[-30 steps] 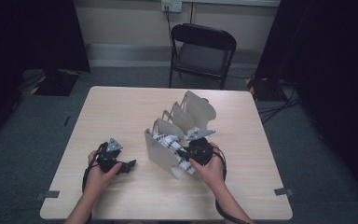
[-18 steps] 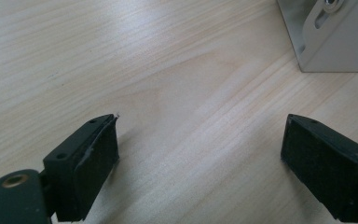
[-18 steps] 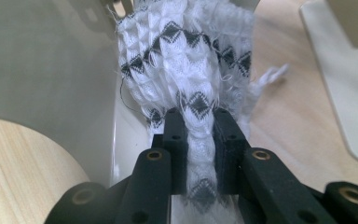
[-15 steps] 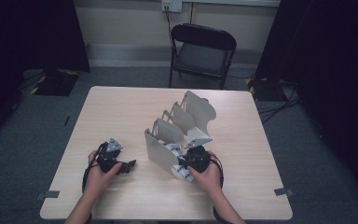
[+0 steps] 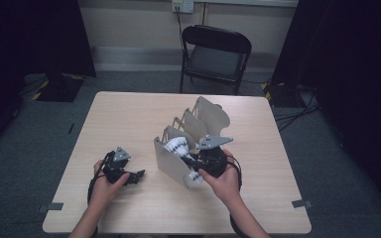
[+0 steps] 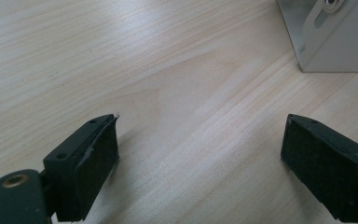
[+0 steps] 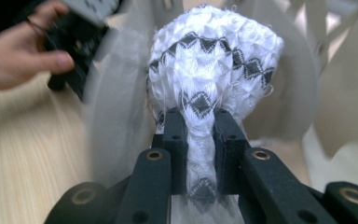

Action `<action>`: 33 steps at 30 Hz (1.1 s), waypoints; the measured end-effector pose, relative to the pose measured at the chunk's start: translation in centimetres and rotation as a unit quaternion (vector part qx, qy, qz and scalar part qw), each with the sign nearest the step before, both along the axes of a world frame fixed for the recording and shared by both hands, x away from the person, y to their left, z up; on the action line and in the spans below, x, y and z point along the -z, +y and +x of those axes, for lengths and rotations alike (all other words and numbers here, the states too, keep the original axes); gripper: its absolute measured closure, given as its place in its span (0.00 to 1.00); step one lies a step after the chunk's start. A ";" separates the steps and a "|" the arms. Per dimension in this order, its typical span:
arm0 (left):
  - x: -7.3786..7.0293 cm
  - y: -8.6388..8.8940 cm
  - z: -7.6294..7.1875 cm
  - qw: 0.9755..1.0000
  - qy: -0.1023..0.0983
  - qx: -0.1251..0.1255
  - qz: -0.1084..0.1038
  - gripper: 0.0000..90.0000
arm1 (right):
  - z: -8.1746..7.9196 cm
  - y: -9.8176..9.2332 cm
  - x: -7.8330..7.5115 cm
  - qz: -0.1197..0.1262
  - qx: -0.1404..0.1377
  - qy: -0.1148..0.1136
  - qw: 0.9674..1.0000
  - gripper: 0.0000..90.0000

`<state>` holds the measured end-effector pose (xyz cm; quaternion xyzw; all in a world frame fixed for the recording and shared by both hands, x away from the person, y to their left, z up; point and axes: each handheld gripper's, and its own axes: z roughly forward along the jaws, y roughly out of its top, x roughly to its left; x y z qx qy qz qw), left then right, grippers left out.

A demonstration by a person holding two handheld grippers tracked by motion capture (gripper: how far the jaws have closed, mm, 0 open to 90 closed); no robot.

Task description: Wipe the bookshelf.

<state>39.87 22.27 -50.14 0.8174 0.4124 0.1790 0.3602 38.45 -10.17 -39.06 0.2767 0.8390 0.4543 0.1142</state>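
Since a second ago the right gripper (image 5: 194, 159) has lifted with its white patterned cloth (image 5: 178, 147), bringing the bundle up over the front slot of the rack. On the worktop (image 5: 129, 114) the metal divider rack (image 5: 198, 124) stands with slots upward — ready to take it. Its jaws are clamped on the cloth's twisted neck (image 7: 200, 140), so the bulb hangs free. Idle, the left gripper (image 5: 138, 174) rests on the wood, jaws wide apart and empty.
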 end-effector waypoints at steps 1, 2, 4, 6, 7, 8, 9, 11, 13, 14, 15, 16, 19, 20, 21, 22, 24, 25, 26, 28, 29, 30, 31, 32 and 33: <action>0.0 0.0 0.0 1.000 0.000 0.000 0.000 0.12 | 0.0 0.1 -0.4 0.003 -0.001 -0.006 1.000 0.87; 0.0 0.0 0.0 1.000 0.000 0.000 0.000 0.12 | 0.0 0.2 -0.9 0.008 -0.004 -0.009 1.000 0.87; 0.0 0.0 0.0 1.000 0.000 0.000 0.000 0.12 | 0.2 0.6 -1.3 0.013 -0.007 -0.011 1.000 0.87; 0.0 0.0 0.0 1.000 -0.001 0.001 0.002 0.12 | 0.6 1.0 -1.0 0.006 -0.010 -0.007 1.000 0.87; 0.0 0.0 0.0 1.000 0.000 0.000 0.000 0.12 | 0.7 1.2 -0.6 0.004 -0.010 -0.002 1.000 0.87; 0.0 0.0 0.0 1.000 0.000 0.000 0.000 0.12 | 0.8 1.3 -0.1 0.000 -0.011 0.003 1.000 0.87; 0.0 0.0 0.0 1.000 0.000 0.001 0.000 0.12 | 1.0 1.4 0.5 -0.005 -0.011 0.007 1.000 0.87; 0.0 0.0 0.0 1.000 -0.001 0.001 0.001 0.12 | 1.2 1.3 1.7 -0.009 -0.010 0.021 1.000 0.87; 0.0 0.0 0.0 1.000 -0.001 0.001 0.002 0.12 | 1.3 1.3 3.0 -0.013 -0.008 0.033 0.999 0.87; 0.0 0.0 0.0 1.000 -0.001 0.001 0.002 0.12 | 1.4 1.3 3.6 -0.017 -0.007 0.039 0.999 0.87; 0.0 0.0 0.0 1.000 -0.001 0.001 0.001 0.12 | 1.4 1.3 4.2 -0.022 -0.007 0.044 0.999 0.87; 0.0 0.0 0.0 1.000 -0.001 0.001 0.002 0.12 | 1.5 1.3 4.7 -0.027 -0.006 0.049 0.998 0.87; 0.0 0.0 0.0 1.000 0.000 0.000 0.000 0.12 | 1.6 1.5 6.0 -0.037 -0.006 0.060 0.997 0.87; 0.0 0.0 0.0 1.000 0.000 0.001 0.000 0.12 | 1.6 1.5 6.4 -0.040 -0.007 0.062 0.997 0.87; 0.0 0.0 0.0 1.000 0.000 0.000 0.000 0.12 | 1.7 1.5 6.6 -0.041 -0.005 0.065 0.997 0.87; 0.0 0.0 0.0 1.000 -0.001 0.001 0.002 0.12 | 1.7 1.5 6.7 -0.042 -0.005 0.067 0.997 0.87; 0.0 0.0 0.0 1.000 0.000 0.000 0.000 0.12 | 1.7 1.6 7.2 -0.048 -0.004 0.069 0.996 0.87; 0.0 0.0 0.0 1.000 -0.001 0.001 0.002 0.12 | 1.7 1.6 7.3 -0.051 -0.003 0.072 0.996 0.87; 0.0 0.0 0.0 1.000 -0.001 0.001 0.001 0.12 | 1.7 1.7 7.5 -0.055 -0.004 0.072 0.996 0.87; 0.0 0.0 0.0 1.000 0.000 0.000 0.000 0.12 | 1.7 1.7 8.0 -0.064 -0.002 0.074 0.995 0.87; 0.0 0.0 0.0 1.000 0.000 0.000 0.000 0.12 | 1.7 1.7 8.2 -0.068 -0.002 0.075 0.995 0.87; 0.0 0.0 0.0 1.000 0.000 0.000 0.000 0.12 | 1.7 1.8 8.4 -0.071 -0.003 0.077 0.995 0.87; 0.0 0.0 0.0 1.000 0.000 0.000 0.000 0.12 | 1.7 1.7 8.6 -0.073 -0.003 0.077 0.994 0.87; 0.0 0.0 0.0 1.000 0.000 0.000 0.000 0.12 | 1.6 1.7 8.8 -0.074 -0.001 0.077 0.994 0.87; 0.0 0.0 0.0 1.000 0.000 0.000 0.000 0.12 | 1.6 1.6 8.8 -0.072 -0.001 0.077 0.994 0.87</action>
